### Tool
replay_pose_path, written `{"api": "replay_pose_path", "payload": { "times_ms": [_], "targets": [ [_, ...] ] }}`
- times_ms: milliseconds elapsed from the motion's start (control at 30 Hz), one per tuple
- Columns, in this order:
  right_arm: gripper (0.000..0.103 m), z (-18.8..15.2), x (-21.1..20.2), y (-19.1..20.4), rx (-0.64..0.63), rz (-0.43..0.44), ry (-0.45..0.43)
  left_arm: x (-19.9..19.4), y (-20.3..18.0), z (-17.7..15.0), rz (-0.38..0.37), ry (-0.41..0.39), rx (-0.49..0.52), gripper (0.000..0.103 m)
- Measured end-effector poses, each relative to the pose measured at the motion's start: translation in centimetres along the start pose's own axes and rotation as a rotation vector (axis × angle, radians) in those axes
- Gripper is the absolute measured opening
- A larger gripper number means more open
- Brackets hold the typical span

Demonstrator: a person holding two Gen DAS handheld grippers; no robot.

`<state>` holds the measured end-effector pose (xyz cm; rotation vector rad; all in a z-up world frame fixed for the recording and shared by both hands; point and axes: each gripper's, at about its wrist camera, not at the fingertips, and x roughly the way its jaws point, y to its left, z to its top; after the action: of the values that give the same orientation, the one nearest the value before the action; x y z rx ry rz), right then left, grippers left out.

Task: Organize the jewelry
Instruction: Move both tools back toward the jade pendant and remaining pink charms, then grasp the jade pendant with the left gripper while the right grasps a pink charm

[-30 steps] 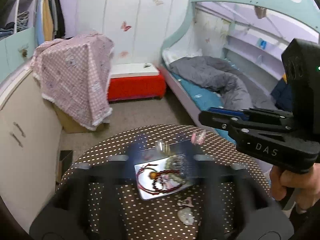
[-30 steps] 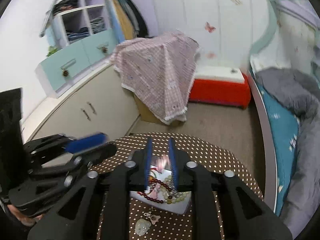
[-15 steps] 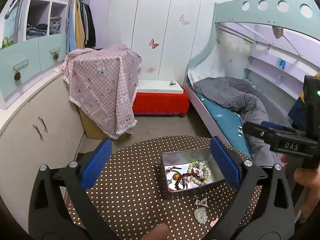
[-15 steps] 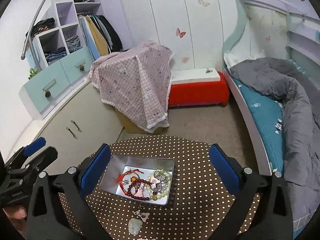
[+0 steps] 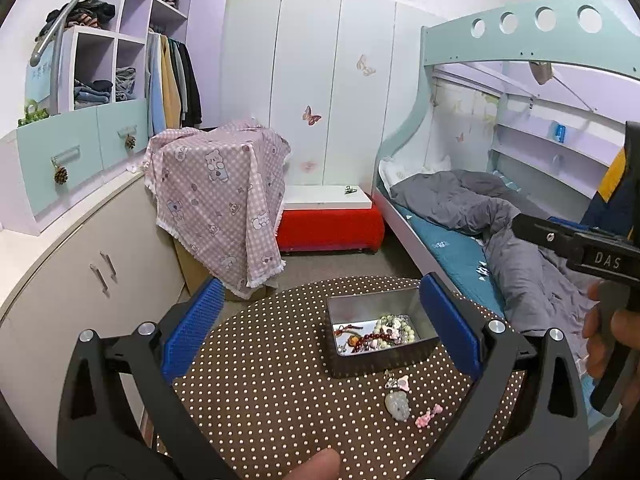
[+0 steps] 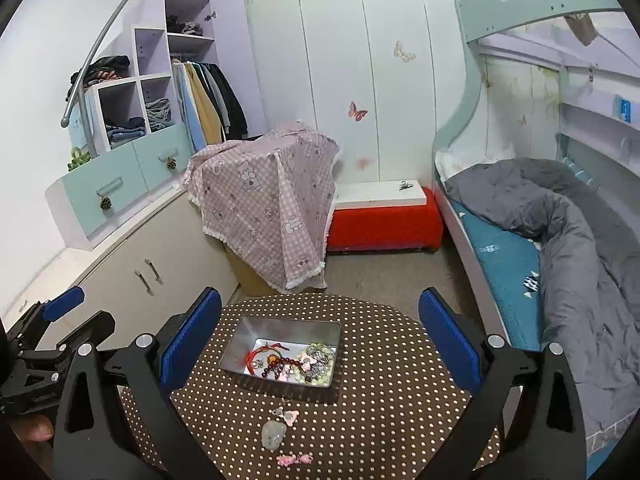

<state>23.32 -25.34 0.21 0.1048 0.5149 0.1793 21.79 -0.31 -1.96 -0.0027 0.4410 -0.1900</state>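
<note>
A metal tin (image 5: 424, 350) (image 6: 240, 334) sits on a round brown polka-dot table (image 5: 272, 392) (image 6: 392, 392). It holds a red cord bracelet (image 6: 260, 354), dark red beads (image 5: 370, 339) and pale bead strings (image 5: 396, 326) (image 6: 320, 356). In front of the tin lie a small pink charm (image 5: 398, 383) (image 6: 286, 415), a pale stone pendant (image 5: 397, 406) (image 6: 273, 435) and a pink clip (image 5: 428, 415) (image 6: 294, 459). My left gripper (image 5: 320, 332) is open and empty above the table. My right gripper (image 6: 320, 338) is open and empty, raised over the tin.
A cabinet (image 5: 80, 280) stands left of the table. A bunk bed with a grey duvet (image 6: 560, 220) is on the right. A box under pink cloth (image 5: 224, 200) and a red bench (image 5: 332, 224) stand behind on the floor.
Both grippers have lifted up and back from the tin. The right gripper, nearly closed over the tin a second ago, opened wide. The jewelry in the tin stayed put.
</note>
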Motion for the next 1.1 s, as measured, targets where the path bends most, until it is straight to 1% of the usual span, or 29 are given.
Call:
{"api": "replay_pose_path", "payload": {
  "times_ms": [133, 267, 433, 633, 767, 933, 1100],
  "targets": [
    [0.095, -0.9, -1.1, 0.3, -0.013, -0.017, -0.012, -0.7, -0.4, -1.1, 0.019, 0.003, 0.017, 0.096],
    [0.095, -2.2, -1.7, 0.2, -0.019, -0.032, -0.012, -1.0, -1.0, -2.1, 0.02, 0.011, 0.04, 0.096],
    [0.095, -4.0, -1.9, -0.4, -0.006, -0.058, 0.014, -0.9, -1.2, -3.6, 0.019, 0.037, 0.041, 0.096],
    [0.095, -6.7, -1.1, -1.2, -0.002, -0.077, 0.075, 0.6, -1.9, -6.2, 0.002, 0.115, 0.034, 0.096],
    [0.095, -8.9, 0.3, -2.2, 0.02, -0.088, 0.145, 2.6, -2.9, -8.2, -0.001, 0.189, 0.033, 0.096],
    [0.095, -10.0, 0.9, -3.0, 0.04, -0.096, 0.177, 5.0, -4.4, -10.3, -0.023, 0.259, 0.039, 0.096],
    [0.095, -11.1, 2.2, -3.3, 0.045, -0.092, 0.219, 8.2, -5.7, -12.3, -0.042, 0.35, 0.048, 0.096]
  ]
}}
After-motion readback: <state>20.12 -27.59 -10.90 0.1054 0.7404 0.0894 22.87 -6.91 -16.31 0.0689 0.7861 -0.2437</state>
